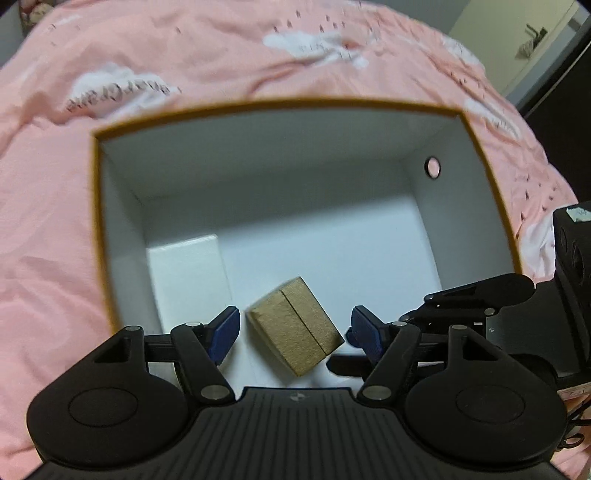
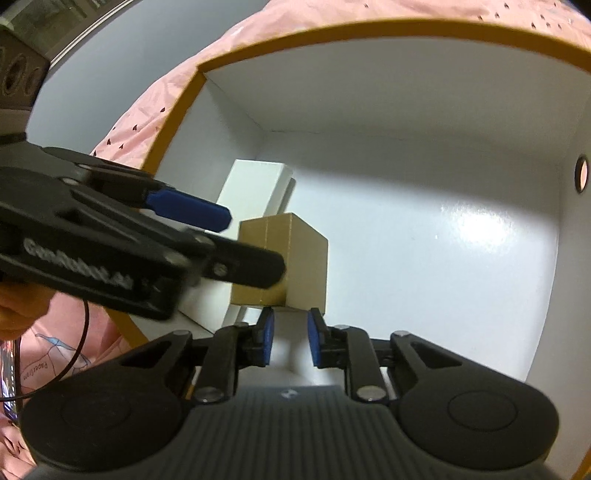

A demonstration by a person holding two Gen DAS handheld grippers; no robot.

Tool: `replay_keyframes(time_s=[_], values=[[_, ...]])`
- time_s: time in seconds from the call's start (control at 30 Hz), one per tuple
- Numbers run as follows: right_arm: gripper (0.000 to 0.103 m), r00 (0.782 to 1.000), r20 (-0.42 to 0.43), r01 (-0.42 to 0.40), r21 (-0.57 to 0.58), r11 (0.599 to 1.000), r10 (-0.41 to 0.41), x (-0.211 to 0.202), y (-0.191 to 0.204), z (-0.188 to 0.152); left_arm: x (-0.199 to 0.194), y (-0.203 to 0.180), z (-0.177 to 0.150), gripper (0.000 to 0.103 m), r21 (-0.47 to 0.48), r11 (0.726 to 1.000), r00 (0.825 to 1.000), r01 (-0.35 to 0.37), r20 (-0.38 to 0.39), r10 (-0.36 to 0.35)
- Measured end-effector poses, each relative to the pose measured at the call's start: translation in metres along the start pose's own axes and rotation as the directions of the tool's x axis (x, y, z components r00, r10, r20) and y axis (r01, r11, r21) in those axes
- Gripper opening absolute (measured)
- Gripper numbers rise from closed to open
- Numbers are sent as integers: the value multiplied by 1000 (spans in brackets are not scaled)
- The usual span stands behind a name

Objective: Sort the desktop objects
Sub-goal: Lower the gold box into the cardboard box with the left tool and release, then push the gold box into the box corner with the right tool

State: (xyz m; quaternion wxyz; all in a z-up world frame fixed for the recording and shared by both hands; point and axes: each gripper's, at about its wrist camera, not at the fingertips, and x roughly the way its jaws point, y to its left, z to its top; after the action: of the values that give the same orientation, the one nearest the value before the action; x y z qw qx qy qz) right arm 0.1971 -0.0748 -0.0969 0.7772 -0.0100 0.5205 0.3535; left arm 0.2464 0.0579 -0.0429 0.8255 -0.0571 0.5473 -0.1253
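- The left tool [image 1: 291, 330] hangs over the open storage box [image 1: 280, 105] with its blue pads [image 1: 223, 338] spread wide; nothing is pressed between them
- The small brown cardboard box [image 1: 295, 326] shows in the gap between those pads, tilted onto a corner and clear of both; the left wrist view is too blurred to tell whether it rests on the floor of the storage box
- The right tool [image 2: 290, 341] points down into the same storage box [image 2: 369, 31], its pads part-way apart and bare, with only white floor between them
- In the right wrist view the brown cardboard box [image 2: 295, 258] sits just past the right tool's fingertips toward 12 o'clock, apart from them
- The left tool [image 2: 225, 240] reaches in from 9 o'clock, one black finger crossing the front of the brown box
- A white box [image 2: 255, 192] lies behind the brown one, toward 11 o'clock, near the far left corner
- A round hole [image 2: 581, 173] pierces the storage box's wall at 3 o'clock
- The storage box has white inner walls and an orange-brown rim, and rests on a bed with a pink printed cover [image 1: 147, 48]
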Motion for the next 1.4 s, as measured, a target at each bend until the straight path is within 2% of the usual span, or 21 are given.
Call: replay_keyframes(time_s=[0.07, 0.17, 0.47, 0.63, 0.73, 0.8, 0.9, 0.97, 1.1, 1.23, 1.4], values=[[45, 1000, 22, 12, -35, 999, -11, -7, 9, 1, -13, 0, -2, 79, 4, 1000, 999, -20, 40, 20], [53, 999, 46, 20, -71, 997, -17, -12, 21, 7, -29, 0, -7, 79, 6, 999, 995, -51, 91, 50], [56, 994, -13, 109, -140, 984, -112, 14, 43, 21, -63, 19, -28, 79, -62, 981, 966, -182, 178, 190], [56, 985, -49, 154, -180, 971, -166, 17, 45, 14, -63, 35, -40, 78, -98, 981, 971, -167, 155, 181], [54, 984, -55, 157, -167, 973, -168, 14, 41, 13, -57, 42, -47, 68, -114, 982, 977, -148, 137, 163], [48, 984, -56, 160, -150, 976, -170, 11, 40, 13, -54, 48, -51, 59, -134, 982, 980, -134, 127, 151], [47, 976, -25, 209, -166, 964, -216, 10, 41, 16, -50, 54, -56, 46, -157, 980, 983, -126, 113, 144], [47, 969, 0, 244, -191, 951, -248, 9, 42, 19, -48, 56, -59, 42, -161, 979, 984, -125, 104, 143], [47, 958, 48, 285, -231, 930, -282, 12, 40, 30, -47, 57, -62, 39, -166, 980, 985, -112, 108, 131], [46, 933, 108, 359, -299, 884, -342, 18, 42, 40, -44, 57, -62, 38, -166, 981, 986, -105, 111, 124], [46, 931, 156, 365, -415, 834, -330, 23, 44, 50, -40, 58, -61, 37, -165, 981, 987, -106, 98, 124]])
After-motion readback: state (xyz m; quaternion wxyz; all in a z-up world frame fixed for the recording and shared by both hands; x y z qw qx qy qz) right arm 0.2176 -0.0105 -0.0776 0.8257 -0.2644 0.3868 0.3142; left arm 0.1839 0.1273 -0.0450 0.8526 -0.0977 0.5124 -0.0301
